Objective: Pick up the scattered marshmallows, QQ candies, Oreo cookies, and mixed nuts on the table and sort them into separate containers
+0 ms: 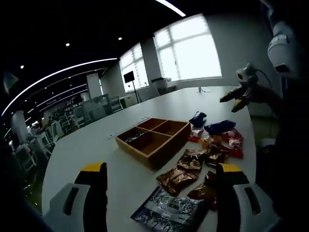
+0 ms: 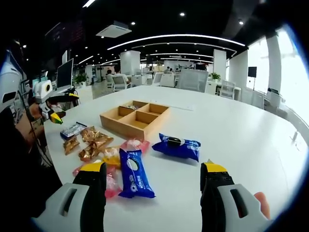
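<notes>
Snack packets lie scattered on the white tabletop just beside a wooden tray, two blue Oreo packs nearest. Left tongs and right tongs hover released, grasping nothing.

A wide white counter stands in an open office. Tall bright windows line one wall, with a dark screen between two of them. Curved light strips and small spotlights run across the dark ceiling. Desks and chairs stand around white pillars farther off.
</notes>
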### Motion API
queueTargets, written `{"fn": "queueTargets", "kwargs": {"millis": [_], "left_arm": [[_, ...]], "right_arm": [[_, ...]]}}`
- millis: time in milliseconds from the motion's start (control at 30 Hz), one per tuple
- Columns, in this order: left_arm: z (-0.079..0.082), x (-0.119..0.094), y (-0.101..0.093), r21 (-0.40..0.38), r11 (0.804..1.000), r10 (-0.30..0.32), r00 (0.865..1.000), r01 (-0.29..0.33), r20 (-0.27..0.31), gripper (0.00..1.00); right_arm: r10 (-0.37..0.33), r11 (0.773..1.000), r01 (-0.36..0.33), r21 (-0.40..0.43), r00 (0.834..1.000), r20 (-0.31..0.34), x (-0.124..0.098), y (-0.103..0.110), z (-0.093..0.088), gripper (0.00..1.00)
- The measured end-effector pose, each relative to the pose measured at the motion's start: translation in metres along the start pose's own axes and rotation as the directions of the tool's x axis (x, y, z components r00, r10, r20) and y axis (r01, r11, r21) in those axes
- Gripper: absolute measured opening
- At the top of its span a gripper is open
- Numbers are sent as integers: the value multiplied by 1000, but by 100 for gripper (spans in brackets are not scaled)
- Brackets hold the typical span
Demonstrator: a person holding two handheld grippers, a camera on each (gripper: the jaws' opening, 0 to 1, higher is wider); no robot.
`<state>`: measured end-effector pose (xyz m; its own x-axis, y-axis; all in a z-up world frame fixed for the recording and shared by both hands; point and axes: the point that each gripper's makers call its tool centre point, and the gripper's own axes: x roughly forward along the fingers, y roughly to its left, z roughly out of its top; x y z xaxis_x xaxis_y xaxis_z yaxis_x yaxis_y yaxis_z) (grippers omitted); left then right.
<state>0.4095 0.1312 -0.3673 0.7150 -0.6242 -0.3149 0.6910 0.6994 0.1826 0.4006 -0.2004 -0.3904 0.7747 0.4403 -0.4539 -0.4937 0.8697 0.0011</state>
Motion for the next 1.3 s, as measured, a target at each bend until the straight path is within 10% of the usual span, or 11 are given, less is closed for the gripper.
{"fn": "queueTargets", "kwargs": {"millis": [1300], "left_arm": [[-53, -11, -36, 145, 984, -78, 980, 106, -184, 83]], "right_arm": [[41, 998, -42, -50, 999, -11, -2, 11, 13, 75]]}}
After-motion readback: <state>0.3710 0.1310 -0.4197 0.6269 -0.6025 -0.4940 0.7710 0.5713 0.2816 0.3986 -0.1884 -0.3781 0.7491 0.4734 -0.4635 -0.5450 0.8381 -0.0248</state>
